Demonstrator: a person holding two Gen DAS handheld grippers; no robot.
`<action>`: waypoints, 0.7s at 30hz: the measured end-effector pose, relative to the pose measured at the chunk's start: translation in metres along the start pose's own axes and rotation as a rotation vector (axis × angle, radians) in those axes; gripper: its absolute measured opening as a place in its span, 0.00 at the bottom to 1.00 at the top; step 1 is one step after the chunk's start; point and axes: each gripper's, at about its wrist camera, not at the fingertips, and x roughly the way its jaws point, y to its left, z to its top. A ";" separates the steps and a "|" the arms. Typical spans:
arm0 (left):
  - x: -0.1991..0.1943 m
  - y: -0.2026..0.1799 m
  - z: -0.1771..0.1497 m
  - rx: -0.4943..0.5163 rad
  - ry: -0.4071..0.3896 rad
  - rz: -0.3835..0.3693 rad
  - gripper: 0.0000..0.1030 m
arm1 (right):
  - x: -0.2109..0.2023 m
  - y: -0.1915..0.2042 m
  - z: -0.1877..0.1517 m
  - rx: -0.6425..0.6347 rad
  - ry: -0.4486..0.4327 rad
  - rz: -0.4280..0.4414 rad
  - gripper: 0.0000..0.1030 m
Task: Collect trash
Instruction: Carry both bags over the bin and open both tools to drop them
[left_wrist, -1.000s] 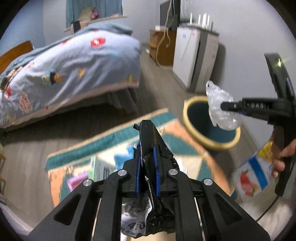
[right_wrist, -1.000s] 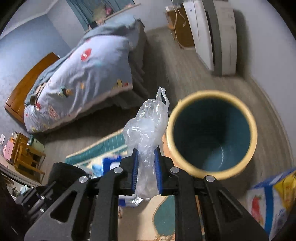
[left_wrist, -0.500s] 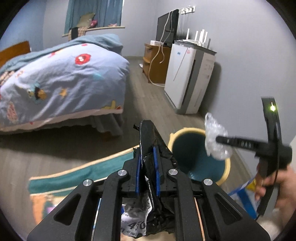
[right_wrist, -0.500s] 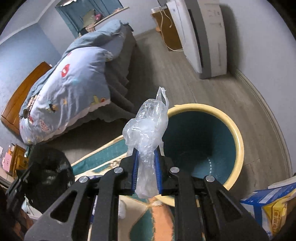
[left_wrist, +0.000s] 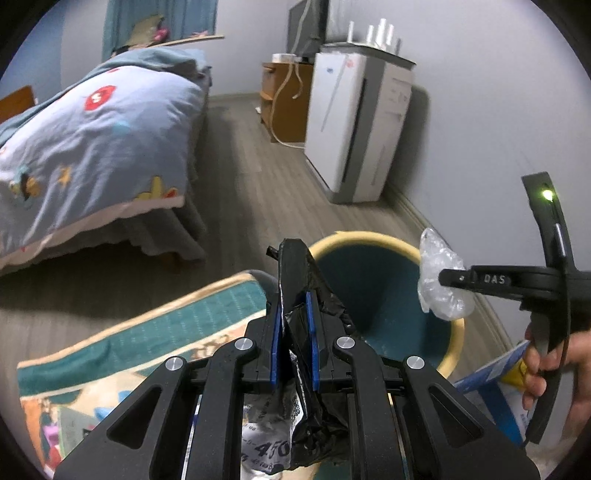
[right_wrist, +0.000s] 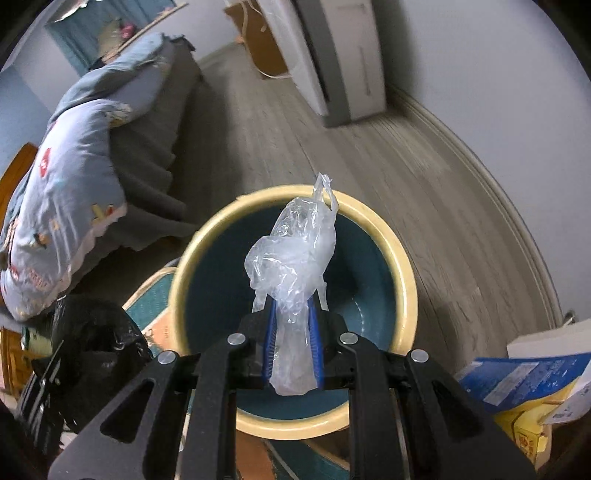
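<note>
Right claw (right_wrist: 291, 349) is clenched on a crumpled clear plastic bag (right_wrist: 295, 254), holding it directly above the open mouth of the teal bin (right_wrist: 400, 273) with the yellow rim. Over on the other side, the left claw (left_wrist: 293, 334) is clamped on a black crumpled wrapper (left_wrist: 295, 277), printed paper hanging underneath, poised just beside the bin's near edge and over the patterned rug (left_wrist: 147, 339). From the left wrist view the right claw comes in from the right, bag dangling over the far rim. A blue and yellow box (right_wrist: 524, 387) lies next to the bin. The bed (left_wrist: 92, 136) sits well behind.
</note>
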 end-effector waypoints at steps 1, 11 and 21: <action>0.001 -0.002 -0.001 0.003 -0.002 -0.005 0.13 | 0.002 -0.002 0.000 0.004 0.007 -0.002 0.15; 0.021 -0.022 -0.004 0.018 0.006 -0.033 0.27 | 0.006 0.012 -0.004 -0.054 0.012 -0.027 0.20; 0.013 -0.016 -0.005 0.009 -0.023 -0.017 0.65 | 0.000 0.010 -0.004 -0.031 -0.013 -0.048 0.62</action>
